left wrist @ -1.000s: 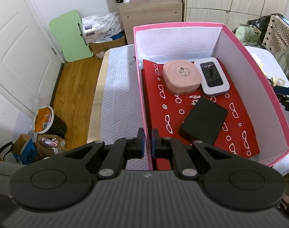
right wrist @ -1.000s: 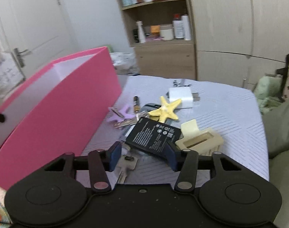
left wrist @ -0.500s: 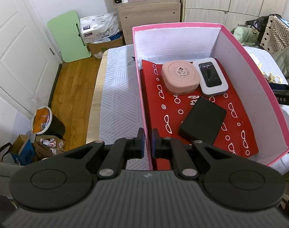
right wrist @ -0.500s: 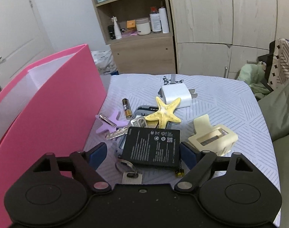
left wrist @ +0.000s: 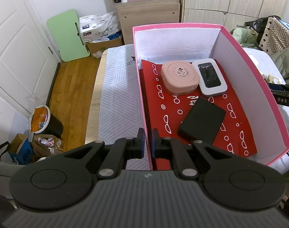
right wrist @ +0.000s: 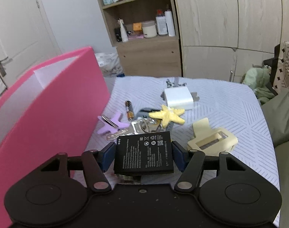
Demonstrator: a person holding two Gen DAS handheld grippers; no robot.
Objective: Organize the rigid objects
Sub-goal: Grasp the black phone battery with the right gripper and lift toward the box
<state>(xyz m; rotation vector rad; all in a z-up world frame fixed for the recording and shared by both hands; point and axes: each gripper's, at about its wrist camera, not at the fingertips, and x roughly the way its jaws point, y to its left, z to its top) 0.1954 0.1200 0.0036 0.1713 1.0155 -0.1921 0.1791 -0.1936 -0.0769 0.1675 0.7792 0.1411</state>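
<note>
Left gripper (left wrist: 148,140) clamped on the near wall of the pink box (left wrist: 254,76), one finger outside, one inside. Ahead of the inside finger, on the red patterned paper (left wrist: 159,114) lining the bottom: a black slab (left wrist: 201,122) nearest, then a pink round-cornered case (left wrist: 180,77) and a white device with a dark screen (left wrist: 209,77) side by side toward the far wall.

Right gripper (right wrist: 143,154) closing around a black battery (right wrist: 143,154); blue pads (right wrist: 107,154) at both long edges, seemingly touching, battery lying flat between them. Beyond the fingertips, on the striped cloth (right wrist: 229,102): a key ring (right wrist: 146,126), a yellow starfish (right wrist: 168,115), a purple clip (right wrist: 112,124), a small cylindrical cell (right wrist: 129,109), a white charger (right wrist: 179,97). Just right of the right finger, a cream plastic piece (right wrist: 212,140). Left of the left finger, the box's outer wall.
</note>
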